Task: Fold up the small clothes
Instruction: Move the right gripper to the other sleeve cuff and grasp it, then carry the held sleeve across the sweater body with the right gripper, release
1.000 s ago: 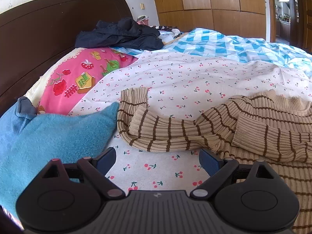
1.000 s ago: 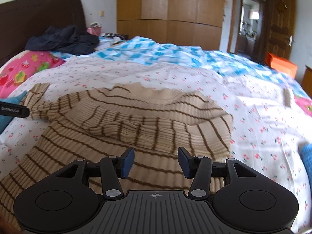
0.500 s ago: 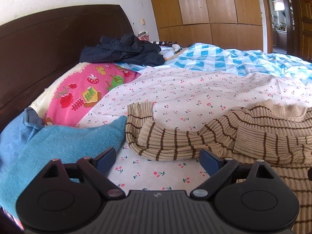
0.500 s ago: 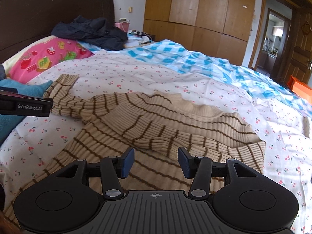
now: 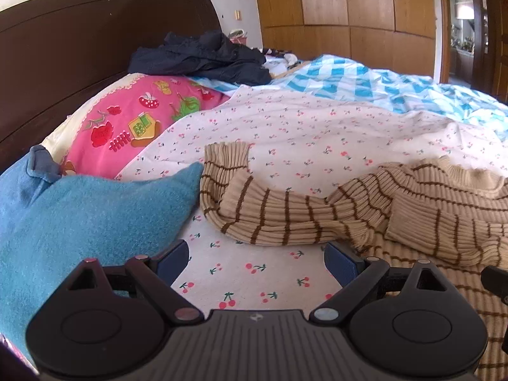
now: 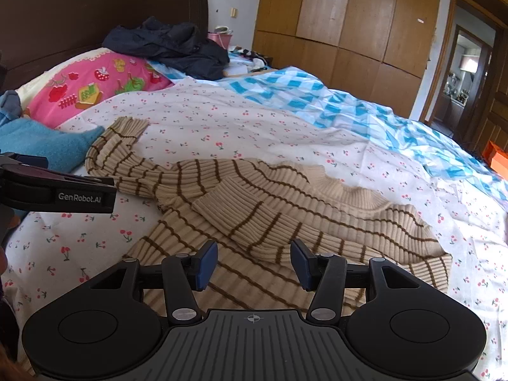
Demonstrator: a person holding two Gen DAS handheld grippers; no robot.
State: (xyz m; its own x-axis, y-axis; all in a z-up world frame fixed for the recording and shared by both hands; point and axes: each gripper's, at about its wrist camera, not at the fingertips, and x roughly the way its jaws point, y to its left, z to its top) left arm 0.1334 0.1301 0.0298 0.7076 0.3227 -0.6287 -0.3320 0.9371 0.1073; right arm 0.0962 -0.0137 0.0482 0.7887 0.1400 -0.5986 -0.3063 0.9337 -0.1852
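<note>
On the bed, spread over the cherry-print sheet (image 6: 197,127), lies the striped sweater (image 6: 285,197), beige ribbed knit with brown bands, collar toward 1 o'clock in the right wrist view. One sleeve (image 6: 254,222) is already laid across the chest, cuff pointing to 10 o'clock. The other sleeve (image 5: 273,212) runs out unfolded toward 9 o'clock, its cuff (image 5: 225,155) bent back and touching the blue towel (image 5: 95,209). Hem end sits nearest the cameras, not yet turned up. Judged progress: early; one sleeve in, second sleeve and the body folds remain. Left hand-held gripper (image 5: 256,258) hovers over bare sheet just short of the loose sleeve, jaws wide, nothing between them. Right hand-held gripper (image 6: 254,263) hangs over the lower body of the sweater, jaws about half spread, empty; pads clear of the knit as far as can be seen. Likely next step: left takes the loose sleeve and carries it across. Outward: pink print pillow (image 5: 133,127) at 10 o'clock, dark jacket heap (image 5: 203,57) at 11 by the headboard (image 5: 79,47), blue check quilt (image 6: 317,101) at 1 o'clock, wooden wardrobe (image 6: 349,16) beyond.
</note>
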